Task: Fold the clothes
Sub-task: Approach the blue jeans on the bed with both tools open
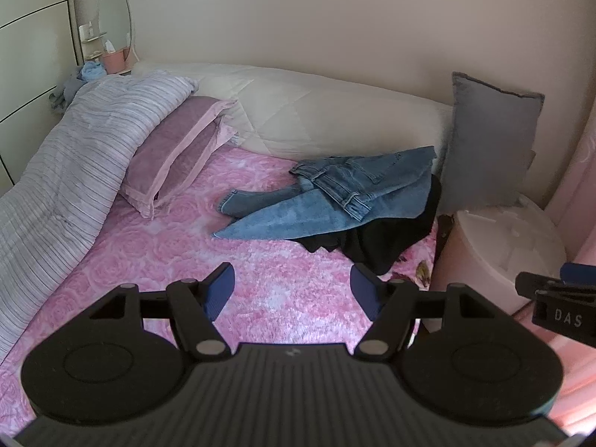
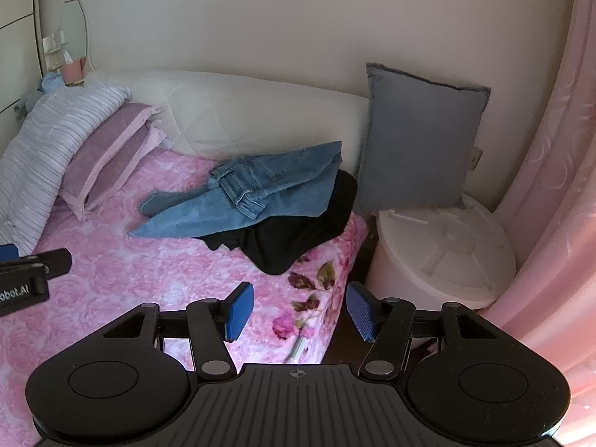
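Lying crumpled on the pink rose-patterned bed (image 1: 156, 260), one pair of blue denim jeans (image 1: 327, 197) overlapped one black soft garment (image 1: 372, 238) near the grey square cushion (image 1: 488, 141). Both the left tongs (image 1: 292, 290) and right tongs (image 2: 300, 311) were spread, pinching nothing, above the bedspread.
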Demonstrator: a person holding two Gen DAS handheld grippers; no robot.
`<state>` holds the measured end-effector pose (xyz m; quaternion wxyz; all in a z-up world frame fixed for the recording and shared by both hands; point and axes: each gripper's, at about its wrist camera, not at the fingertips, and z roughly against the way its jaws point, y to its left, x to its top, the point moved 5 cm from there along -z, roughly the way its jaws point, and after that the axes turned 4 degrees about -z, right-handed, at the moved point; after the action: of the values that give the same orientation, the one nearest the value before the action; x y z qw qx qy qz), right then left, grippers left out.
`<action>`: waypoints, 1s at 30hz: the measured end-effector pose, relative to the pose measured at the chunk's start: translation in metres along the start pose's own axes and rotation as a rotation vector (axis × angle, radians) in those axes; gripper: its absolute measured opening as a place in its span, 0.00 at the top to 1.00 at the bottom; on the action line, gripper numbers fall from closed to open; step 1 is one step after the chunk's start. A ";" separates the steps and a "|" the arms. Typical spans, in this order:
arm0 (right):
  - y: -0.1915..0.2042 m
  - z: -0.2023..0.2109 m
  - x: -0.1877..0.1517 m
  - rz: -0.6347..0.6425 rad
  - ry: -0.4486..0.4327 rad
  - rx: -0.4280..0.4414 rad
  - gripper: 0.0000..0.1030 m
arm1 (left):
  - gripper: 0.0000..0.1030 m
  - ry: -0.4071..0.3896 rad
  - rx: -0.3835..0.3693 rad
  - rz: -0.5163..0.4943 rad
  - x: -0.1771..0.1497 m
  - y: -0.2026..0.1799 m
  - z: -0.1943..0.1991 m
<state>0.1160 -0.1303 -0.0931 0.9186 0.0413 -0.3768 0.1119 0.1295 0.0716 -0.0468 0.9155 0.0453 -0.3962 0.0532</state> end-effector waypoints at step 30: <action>-0.059 -0.148 0.086 0.042 0.070 0.095 0.43 | 0.36 0.172 -0.012 0.035 0.072 -0.059 -0.162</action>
<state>0.2906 -0.1493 -0.1372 0.9255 0.0729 -0.3397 0.1505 0.3032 0.0379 -0.1065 0.9453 0.0284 -0.3172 0.0704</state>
